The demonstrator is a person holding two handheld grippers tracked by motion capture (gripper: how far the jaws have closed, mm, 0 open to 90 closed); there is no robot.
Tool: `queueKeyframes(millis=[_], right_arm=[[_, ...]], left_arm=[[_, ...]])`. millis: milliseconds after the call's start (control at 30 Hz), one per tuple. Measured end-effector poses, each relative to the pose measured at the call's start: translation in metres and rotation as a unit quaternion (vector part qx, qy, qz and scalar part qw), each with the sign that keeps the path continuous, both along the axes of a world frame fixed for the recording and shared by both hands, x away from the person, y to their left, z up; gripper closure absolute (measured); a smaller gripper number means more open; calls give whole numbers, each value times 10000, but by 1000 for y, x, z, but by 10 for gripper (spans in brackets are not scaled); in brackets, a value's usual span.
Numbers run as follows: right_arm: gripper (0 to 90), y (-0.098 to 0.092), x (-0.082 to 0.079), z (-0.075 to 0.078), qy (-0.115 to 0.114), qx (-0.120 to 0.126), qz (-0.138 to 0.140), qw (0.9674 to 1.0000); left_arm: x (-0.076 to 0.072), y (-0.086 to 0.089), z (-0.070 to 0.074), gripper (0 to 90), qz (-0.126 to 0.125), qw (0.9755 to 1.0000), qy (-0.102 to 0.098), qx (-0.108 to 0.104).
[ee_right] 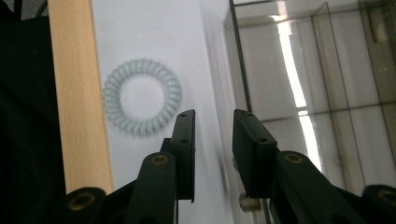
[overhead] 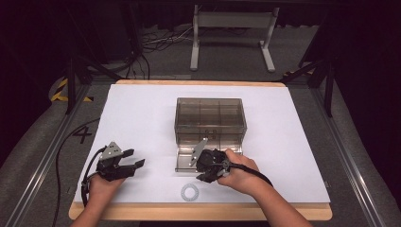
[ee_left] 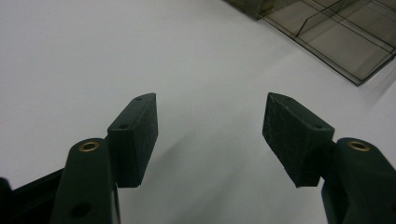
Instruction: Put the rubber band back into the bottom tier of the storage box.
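Smoky clear plastic is the material of the drawer box point(overhead: 210, 116) at the centre of the white table point(overhead: 142, 109), and its drawer point(overhead: 184, 163) is pulled out toward me. My right gripper point(overhead: 204, 171) hangs at the drawer's front, jaws a small way apart with nothing between them. The coiled hair tie point(overhead: 191, 192) lies at 6 o'clock from the box (near the wooden edge). My left gripper point(overhead: 135, 160) waits at 8 o'clock, jaws wide apart. I judge I should lower slowly over the coil and close gently.

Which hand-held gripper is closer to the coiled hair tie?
Right. The right hand-held gripper sits just above and right of the hair tie, by the box. The left hand-held gripper is farther off to its left.
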State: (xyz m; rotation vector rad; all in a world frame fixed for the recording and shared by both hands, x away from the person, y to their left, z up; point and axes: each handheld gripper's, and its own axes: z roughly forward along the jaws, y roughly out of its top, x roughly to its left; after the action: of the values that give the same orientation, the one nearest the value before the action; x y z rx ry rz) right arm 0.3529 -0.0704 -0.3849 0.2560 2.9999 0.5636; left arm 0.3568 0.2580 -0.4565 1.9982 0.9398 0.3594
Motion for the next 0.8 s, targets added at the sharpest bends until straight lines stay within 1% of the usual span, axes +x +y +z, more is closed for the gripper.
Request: queueKeyframes(millis=[33,100,133,200,367,400,500,533,667,800], right_arm=[[705,2,-1,-1,13,23,-5,10000],[702,6,-4,-4,3,55,69,10000],[702,8,-5,-5,55,53,58,10000],[701,12,-6,-8,62,86,100,9999],[700,18,-9,-13,103,64,184,9998],[700,19,-10,-14,147,41,157,9998],[700,21,-10,-19,168,1,200,9997],[700,22,-11,-20,200,-19,176,9996],[688,25,-11,-24,222,-76,227,9995],[685,28,-12,-30,288,-224,222,9991]], left_arm=[[0,0,0,366,-6,10000,7,13],[0,0,0,366,-6,10000,2,28],[0,0,0,366,-6,10000,2,27],[0,0,0,366,-5,10000,4,30],[1,0,0,366,5,10000,10,17],[1,0,0,366,5,10000,12,17],[1,0,0,366,4,10000,9,19],[1,0,0,366,1,10000,9,24],[1,0,0,367,-7,10000,8,31],[1,0,0,366,-6,10000,9,34]])
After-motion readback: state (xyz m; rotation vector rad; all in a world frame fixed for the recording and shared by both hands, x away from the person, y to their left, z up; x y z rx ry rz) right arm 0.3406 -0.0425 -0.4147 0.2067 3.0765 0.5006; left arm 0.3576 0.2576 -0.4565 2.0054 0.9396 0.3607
